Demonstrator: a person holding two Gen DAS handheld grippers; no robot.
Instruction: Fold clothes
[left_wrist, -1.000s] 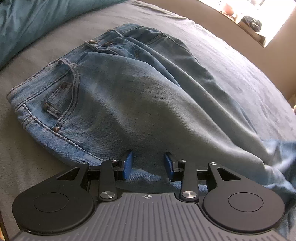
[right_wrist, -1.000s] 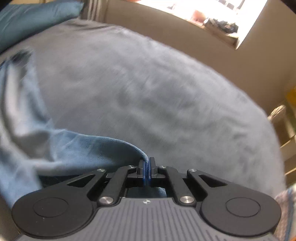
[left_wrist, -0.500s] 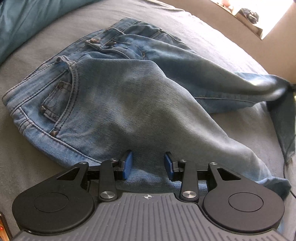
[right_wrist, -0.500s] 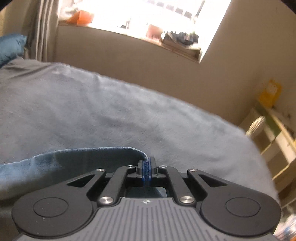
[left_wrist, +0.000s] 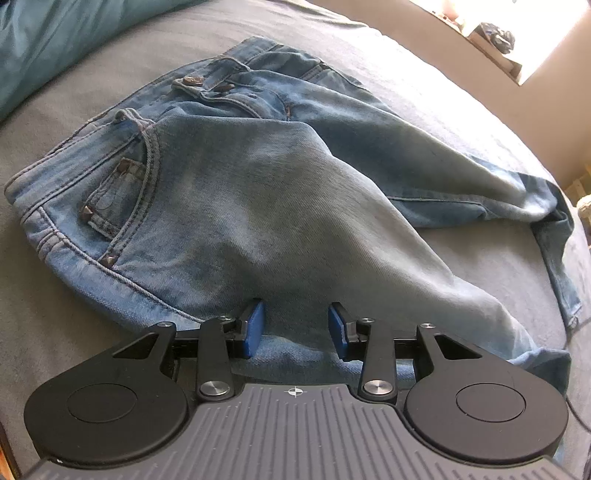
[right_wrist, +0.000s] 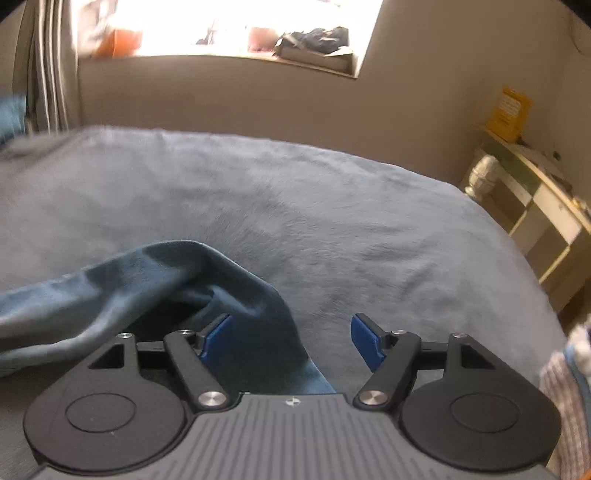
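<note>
Light blue jeans (left_wrist: 258, 192) lie on the grey bed cover (left_wrist: 443, 92), waistband at the left and legs running off to the right. In the left wrist view, my left gripper (left_wrist: 296, 325) sits at the near edge of the thigh, its blue pads partly apart with a thick bunch of denim filling the gap. In the right wrist view, my right gripper (right_wrist: 291, 336) has its jaws opening wide. The end of a jeans leg (right_wrist: 166, 273) lies slack against the left pad (right_wrist: 216, 332), and neither pad presses it.
A teal pillow (left_wrist: 55, 44) lies at the head of the bed. Beyond the bed are a beige wall and a bright windowsill (right_wrist: 314, 55) with clutter. A low cabinet (right_wrist: 535, 221) stands at the right, and checked cloth (right_wrist: 561, 406) shows at the lower right edge.
My right gripper swung the leg end across the bed to the right, then spread its pads and let go. The leg now lies stretched out. My left gripper has held still.
</note>
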